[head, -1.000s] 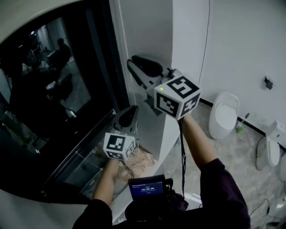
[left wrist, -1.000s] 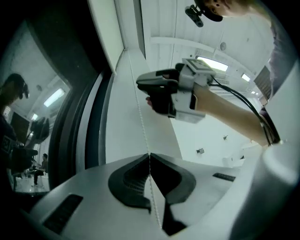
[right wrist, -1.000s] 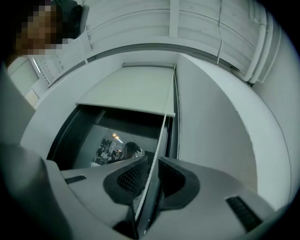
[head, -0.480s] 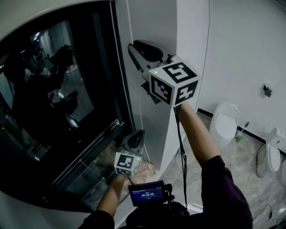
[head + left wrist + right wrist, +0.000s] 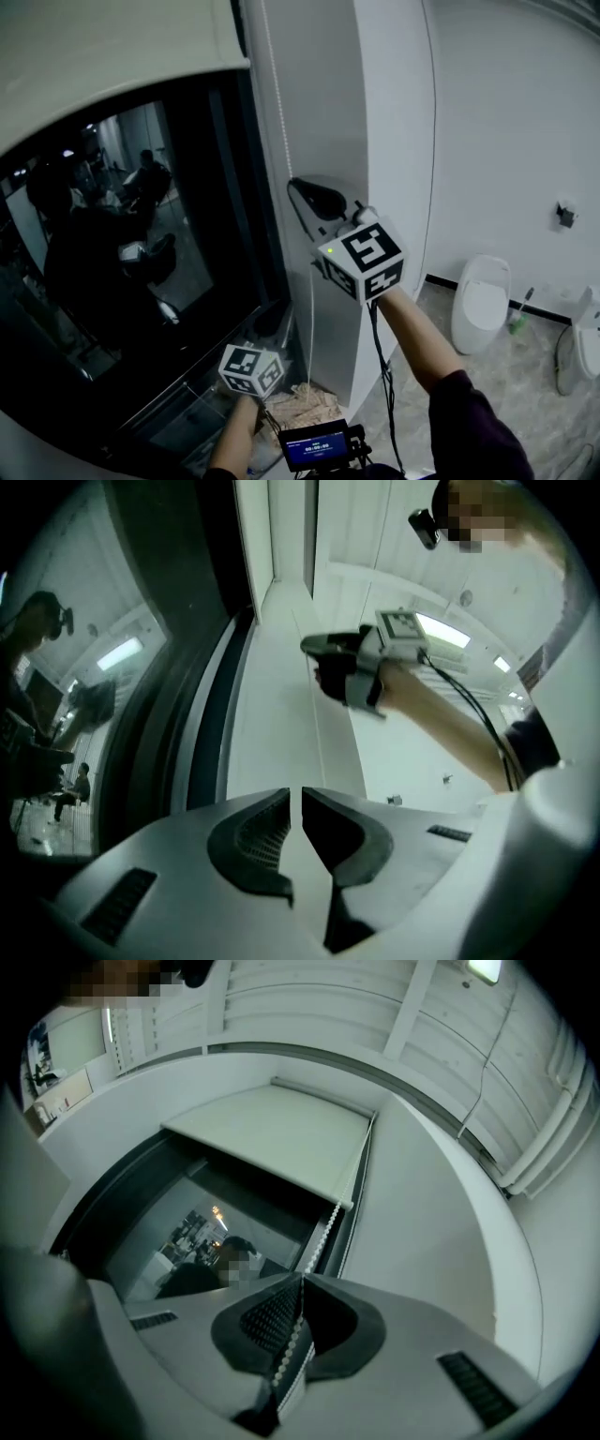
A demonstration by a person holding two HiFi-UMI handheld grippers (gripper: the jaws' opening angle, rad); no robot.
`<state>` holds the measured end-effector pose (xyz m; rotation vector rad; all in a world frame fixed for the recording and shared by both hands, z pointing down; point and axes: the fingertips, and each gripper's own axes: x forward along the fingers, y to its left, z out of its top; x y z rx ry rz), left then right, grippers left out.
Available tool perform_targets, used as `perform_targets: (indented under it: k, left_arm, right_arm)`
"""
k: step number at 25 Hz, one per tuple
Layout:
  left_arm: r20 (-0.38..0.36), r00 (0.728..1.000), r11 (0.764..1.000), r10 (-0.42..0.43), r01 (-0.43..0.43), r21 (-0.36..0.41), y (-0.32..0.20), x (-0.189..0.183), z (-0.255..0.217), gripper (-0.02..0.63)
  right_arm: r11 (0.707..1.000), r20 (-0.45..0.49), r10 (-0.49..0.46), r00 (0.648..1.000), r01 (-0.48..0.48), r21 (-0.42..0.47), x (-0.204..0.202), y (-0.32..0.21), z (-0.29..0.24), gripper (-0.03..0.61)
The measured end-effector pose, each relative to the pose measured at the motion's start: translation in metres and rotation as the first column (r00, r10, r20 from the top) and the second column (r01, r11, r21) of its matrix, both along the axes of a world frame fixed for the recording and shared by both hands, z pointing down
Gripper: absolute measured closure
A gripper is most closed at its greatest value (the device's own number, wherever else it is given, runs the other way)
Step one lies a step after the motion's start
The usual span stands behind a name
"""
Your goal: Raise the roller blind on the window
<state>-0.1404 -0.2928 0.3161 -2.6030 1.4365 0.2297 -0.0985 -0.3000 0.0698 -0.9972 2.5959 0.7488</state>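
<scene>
The pale roller blind (image 5: 112, 56) covers the top of the dark window (image 5: 122, 272); in the right gripper view its bottom edge (image 5: 272, 1138) hangs above the glass. A white bead chain (image 5: 272, 84) runs down the window's right side. My right gripper (image 5: 314, 199) is raised and shut on this chain, which passes between its pads (image 5: 300, 1283). My left gripper (image 5: 267, 326) is low by the sill, jaws almost touching (image 5: 298, 808). A thin strand (image 5: 315, 733) runs down toward them, but I cannot tell if it is pinched.
A white pillar (image 5: 375, 141) stands right of the window. Straw-like debris (image 5: 305, 405) lies on the sill below. A small screen device (image 5: 319, 445) sits at the person's chest. White toilets (image 5: 478, 300) and a brush (image 5: 517, 314) stand on the floor at right.
My left gripper has dropped from mid-window height to near the sill. The right gripper stays up on the chain. The view has tilted up, so the blind's lower edge shows.
</scene>
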Motion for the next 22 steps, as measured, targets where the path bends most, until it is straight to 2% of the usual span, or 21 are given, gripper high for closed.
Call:
perform_targets:
  k: [3, 6, 11, 16, 19, 22]
  left_arm:
    - [-0.041, 0.998, 0.993, 0.048, -0.044, 0.112, 0.007, 0.002, -0.080, 0.600]
    - [-0.052, 0.993, 0.977, 0.102, -0.090, 0.192, 0.014, 0.008, -0.147, 0.598]
    - [-0.100, 0.982, 0.962, 0.158, -0.131, 0.239, 0.011, 0.010, -0.230, 0.598]
    - [-0.064, 0.985, 0.956, 0.158, -0.136, 0.259, -0.007, 0.025, -0.286, 0.598]
    - [-0.030, 0.988, 0.956, 0.153, -0.140, 0.258, -0.008, 0.034, -0.299, 0.598]
    - [-0.027, 0.986, 0.952, 0.163, -0.150, 0.266, -0.002, 0.037, -0.305, 0.598]
  right_arm:
    - [1.000, -0.017, 0.003, 1.000, -0.003, -0.005, 0.001, 0.001, 0.020, 0.561]
    - [1.000, -0.029, 0.004, 1.000, -0.004, -0.002, 0.001, 0.006, 0.038, 0.561]
    - [1.000, -0.054, -0.018, 0.998, 0.016, -0.022, -0.002, 0.015, 0.065, 0.561]
    - [0.996, -0.085, -0.052, 0.995, 0.046, -0.079, -0.002, 0.017, 0.101, 0.561]
    - [0.991, -0.085, -0.068, 0.994, 0.057, -0.122, -0.001, 0.022, 0.123, 0.561]
    - [0.987, -0.093, -0.079, 0.993, 0.064, -0.149, -0.002, 0.021, 0.146, 0.561]
